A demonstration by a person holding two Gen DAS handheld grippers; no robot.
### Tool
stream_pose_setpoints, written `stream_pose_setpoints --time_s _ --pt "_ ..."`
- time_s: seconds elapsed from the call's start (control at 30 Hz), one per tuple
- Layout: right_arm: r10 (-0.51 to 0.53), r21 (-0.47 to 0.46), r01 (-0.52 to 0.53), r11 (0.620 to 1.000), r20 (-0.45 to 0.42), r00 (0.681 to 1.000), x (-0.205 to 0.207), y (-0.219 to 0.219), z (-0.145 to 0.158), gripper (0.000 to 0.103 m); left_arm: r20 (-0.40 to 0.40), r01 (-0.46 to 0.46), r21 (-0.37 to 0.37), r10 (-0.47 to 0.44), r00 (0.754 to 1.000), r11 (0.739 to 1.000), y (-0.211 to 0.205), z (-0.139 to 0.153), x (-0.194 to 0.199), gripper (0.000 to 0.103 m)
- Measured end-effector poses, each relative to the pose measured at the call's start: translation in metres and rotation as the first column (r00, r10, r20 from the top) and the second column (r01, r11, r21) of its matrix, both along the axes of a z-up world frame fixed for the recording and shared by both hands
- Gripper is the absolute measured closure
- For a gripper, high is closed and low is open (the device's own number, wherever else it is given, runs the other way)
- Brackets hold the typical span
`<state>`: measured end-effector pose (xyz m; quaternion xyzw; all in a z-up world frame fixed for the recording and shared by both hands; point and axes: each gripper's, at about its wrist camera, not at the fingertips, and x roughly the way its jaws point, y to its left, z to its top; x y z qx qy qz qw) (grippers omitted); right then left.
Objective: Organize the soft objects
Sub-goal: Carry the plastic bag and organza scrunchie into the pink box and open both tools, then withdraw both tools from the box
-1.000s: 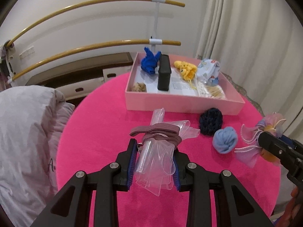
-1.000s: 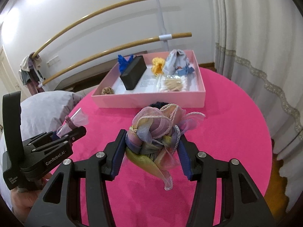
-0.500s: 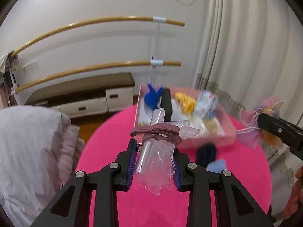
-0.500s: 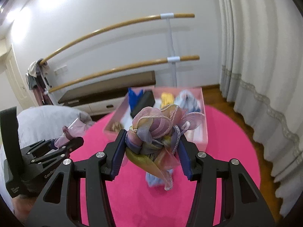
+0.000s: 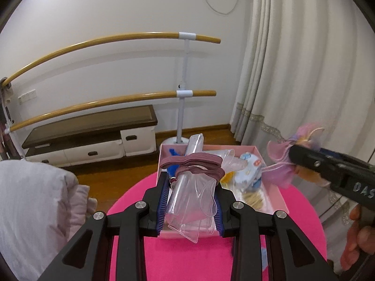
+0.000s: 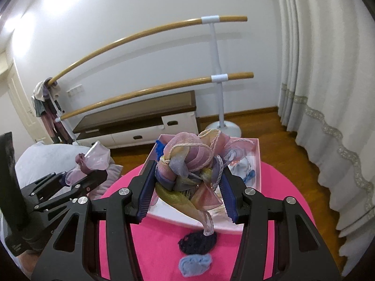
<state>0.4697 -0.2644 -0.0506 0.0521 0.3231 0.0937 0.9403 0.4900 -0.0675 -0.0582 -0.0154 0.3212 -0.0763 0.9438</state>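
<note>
My left gripper (image 5: 191, 201) is shut on a clear plastic glove bundle (image 5: 194, 196) bound by a mauve elastic band (image 5: 191, 161), held in the air before the pink box (image 5: 280, 193). My right gripper (image 6: 187, 192) is shut on a pastel organza scarf bundle (image 6: 189, 164), also lifted above the pink box (image 6: 257, 161). Each gripper shows in the other's view: the right one (image 5: 302, 161) at the right, the left one (image 6: 86, 173) at the left. A dark knitted piece (image 6: 198, 242) and a light blue knitted piece (image 6: 195, 264) lie on the pink table (image 6: 159, 245).
The box holds a blue cloth (image 5: 172, 152), a yellow toy (image 5: 228, 178), a patterned white pouch (image 5: 249, 167) and a beige item (image 5: 253, 199). A grey quilt (image 5: 30, 208) lies left of the table. Ballet barres (image 5: 117, 39), a low cabinet (image 5: 91, 138) and curtains (image 5: 293, 70) stand behind.
Both grippers have risen with their bundles and moved toward the box, which now sits lower and partly hidden behind them. More wall and barre shows. The grips are unchanged.
</note>
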Motion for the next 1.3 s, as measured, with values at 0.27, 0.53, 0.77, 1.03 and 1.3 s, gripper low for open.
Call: stream_pose_setpoints --time_s 0.27,0.53,0.77,1.03,1.3 --pt "-0.009 -0.001 0.009 1.0 -0.064 0.998 0.036 -0.005 -0.018 0.054 -0.045 0.016 0.013 -0.016 0.999 1.0 -0.012 -0.003 0.057 0.073" --pt "-0.01 -0.006 0.009 1.0 -0.093 0.996 0.056 -0.003 -0.029 0.054 -0.074 0.019 0.017 -0.018 0.997 1.0 -0.024 -0.018 0.097 0.073" --pt "-0.016 -0.011 0.015 1.0 -0.137 0.99 0.075 -0.002 -0.045 0.054 -0.123 0.009 0.023 -0.006 0.992 1.0 -0.034 -0.038 0.129 0.072" --pt "-0.029 0.002 0.029 1.0 -0.186 0.982 0.088 -0.002 -0.065 0.048 -0.192 0.003 0.039 0.005 0.981 0.999 -0.046 -0.06 0.166 0.068" --pt "-0.061 0.02 0.065 0.998 -0.168 0.984 0.087 -0.011 -0.061 0.016 -0.148 -0.03 0.085 0.042 0.988 0.996 -0.051 -0.059 0.169 0.03"
